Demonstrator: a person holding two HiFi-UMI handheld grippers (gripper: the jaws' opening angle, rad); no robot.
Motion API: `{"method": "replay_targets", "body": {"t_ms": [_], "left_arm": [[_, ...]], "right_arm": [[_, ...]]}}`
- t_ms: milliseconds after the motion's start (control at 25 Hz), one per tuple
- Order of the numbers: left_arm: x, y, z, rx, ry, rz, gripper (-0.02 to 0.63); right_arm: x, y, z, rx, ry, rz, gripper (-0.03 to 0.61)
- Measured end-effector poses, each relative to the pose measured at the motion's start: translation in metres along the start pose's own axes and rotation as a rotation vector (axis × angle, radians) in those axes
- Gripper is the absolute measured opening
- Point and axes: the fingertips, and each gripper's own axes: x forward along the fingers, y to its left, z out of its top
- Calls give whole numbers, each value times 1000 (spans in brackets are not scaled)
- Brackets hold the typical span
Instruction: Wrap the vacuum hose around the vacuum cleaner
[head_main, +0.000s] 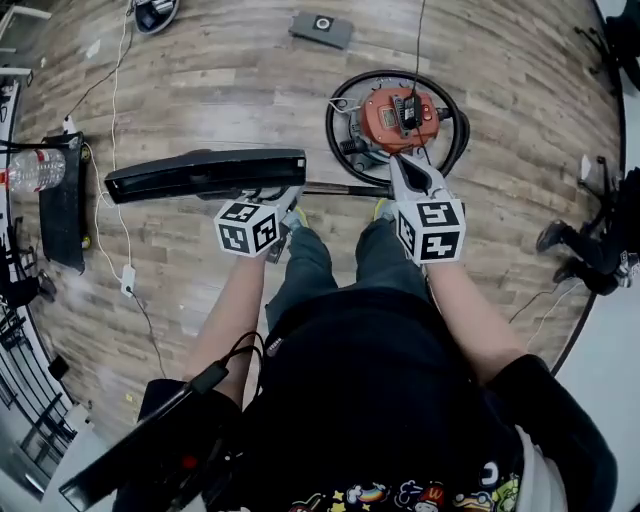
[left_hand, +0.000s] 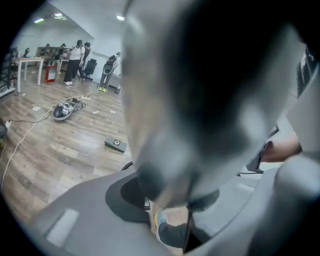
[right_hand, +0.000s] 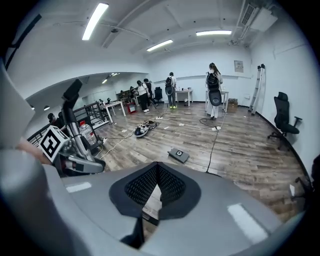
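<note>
In the head view, a water bottle (head_main: 35, 170) lies at the left edge on a dark stand. A white cable (head_main: 112, 150) trails down the wood floor (head_main: 220, 80) beside it.

Right of these, a long black floor nozzle (head_main: 205, 172) hangs level across the left half of the frame. The left gripper (head_main: 285, 200) meets it at its right end, from below. In the left gripper view the nozzle (left_hand: 200, 100) is a large blurred mass that fills the upper middle of the frame and sits between the jaws, which close narrowly on it.

A thin dark wand (head_main: 345, 189) runs level from under the nozzle's right end toward the right gripper (head_main: 402, 170). Whether the wand joins the nozzle cannot be told.

A flat grey box (head_main: 322, 28) lies on the floor at the top centre.

Right of centre in the upper half, the orange vacuum cleaner (head_main: 398, 118) stands on the floor. The black hose (head_main: 333, 125) lies in a ring around it. The right gripper points up at the cleaner, with its tips just at the cleaner's lower edge. In the right gripper view the right gripper (right_hand: 157, 172) has its pads pressed together at the tips and nothing between them.

An office chair (head_main: 590, 250) stands at the right edge, well apart from the cleaner.
</note>
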Motion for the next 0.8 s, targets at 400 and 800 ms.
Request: {"method": "replay_targets", "body": {"t_ms": [400,800], "left_arm": [[102,26,-74,-139,81,98,158],[256,147,-169,-296,128,102,158]], "right_arm": [[25,-72,-19,23,44,65,22],[116,-113,-141,30,92,80,22]]}}
